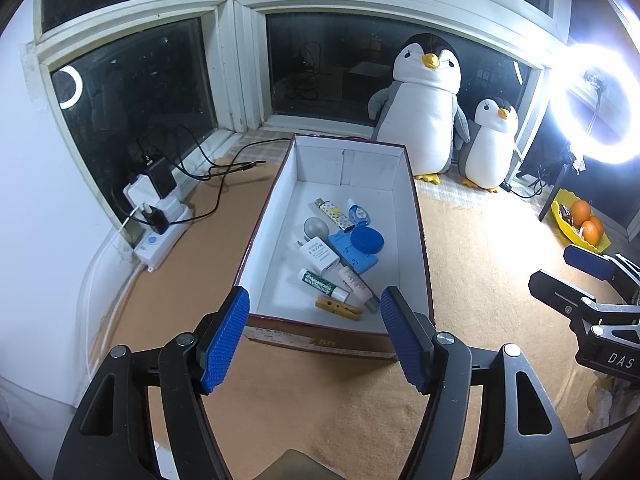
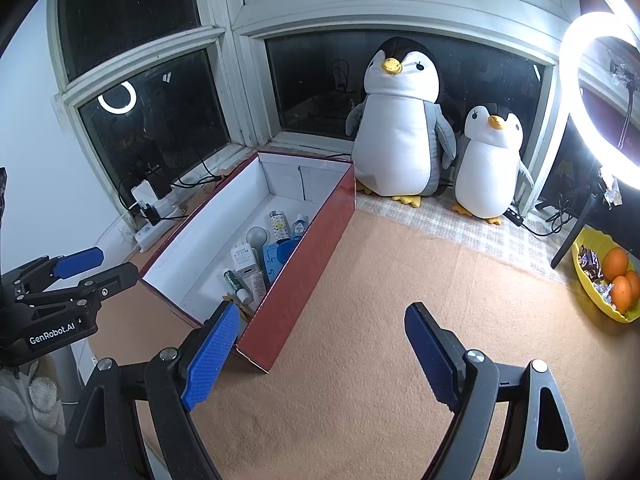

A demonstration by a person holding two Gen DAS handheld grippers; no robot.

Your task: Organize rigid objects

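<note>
A red cardboard box (image 1: 408, 208) with a white inside stands on the tan mat; it also shows in the right wrist view (image 2: 304, 264). In it lie a white charger (image 1: 320, 256), a blue round lid (image 1: 367, 239) on a blue plate, a green tube (image 1: 320, 282), a pink tube (image 1: 354, 282), a wooden clothespin (image 1: 338, 307), a small blue bottle (image 1: 359, 212) and a patterned lighter (image 1: 332, 212). My left gripper (image 1: 314, 340) is open and empty, just in front of the box's near wall. My right gripper (image 2: 320, 356) is open and empty, over the mat right of the box.
Two plush penguins (image 2: 400, 128) stand at the window behind the box. A power strip with chargers and cables (image 1: 160, 216) lies at the left. A yellow bowl with oranges (image 2: 608, 280) and a bright ring light (image 2: 600, 92) are at the right.
</note>
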